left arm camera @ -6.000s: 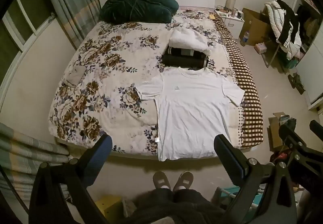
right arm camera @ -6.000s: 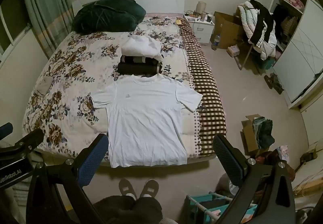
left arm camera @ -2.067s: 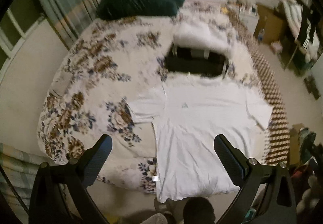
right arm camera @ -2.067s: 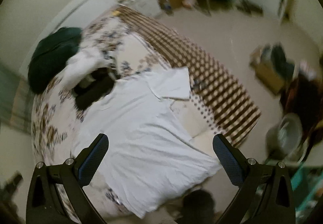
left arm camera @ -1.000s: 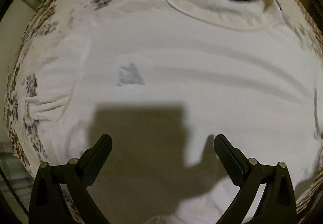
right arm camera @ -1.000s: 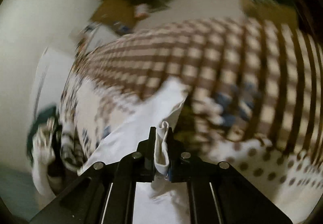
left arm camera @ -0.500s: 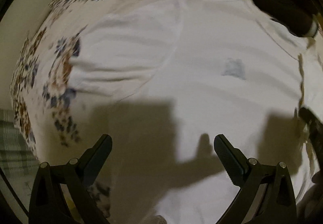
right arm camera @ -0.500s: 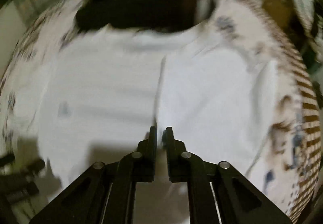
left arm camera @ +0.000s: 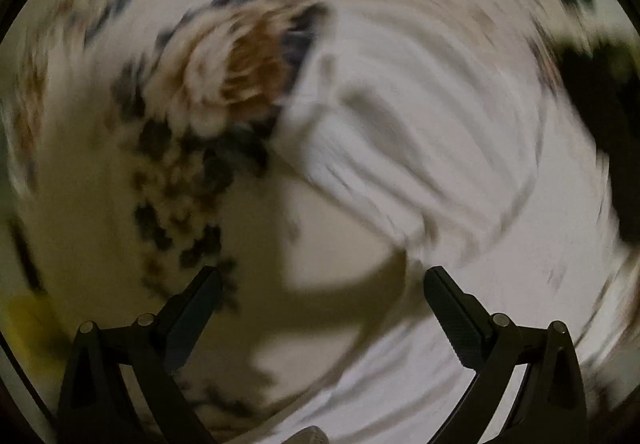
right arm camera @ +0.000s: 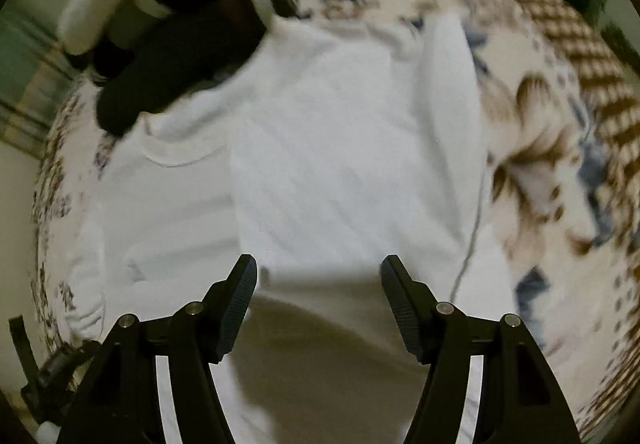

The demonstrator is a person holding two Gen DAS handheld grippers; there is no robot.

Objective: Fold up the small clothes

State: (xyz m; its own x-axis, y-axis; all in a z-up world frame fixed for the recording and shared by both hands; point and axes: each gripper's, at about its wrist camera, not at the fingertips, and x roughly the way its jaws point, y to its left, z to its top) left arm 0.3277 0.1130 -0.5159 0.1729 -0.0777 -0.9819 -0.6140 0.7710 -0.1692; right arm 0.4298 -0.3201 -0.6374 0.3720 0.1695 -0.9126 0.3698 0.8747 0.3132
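Right gripper (right arm camera: 319, 284) jaws opening, empty, over white T-shirt (right arm camera: 340, 172) on bed (right arm camera: 540, 184). Left gripper (left arm camera: 322, 308) wide open, empty.

My left wrist view is badly smeared by motion, so I only get rough shapes. My left gripper (left arm camera: 322, 290) points down at the bed with its jaws spread wide and nothing between them. Ahead of it lies the white T-shirt (left arm camera: 432, 132), its short sleeve (left arm camera: 360, 116) reaching out onto the floral quilt (left arm camera: 192, 116), where a brown and dark blue flower sits right beside the sleeve's edge. A dark folded garment (left arm camera: 600, 116) shows at the right edge. The gripper's shadow falls across quilt and shirt below the sleeve.
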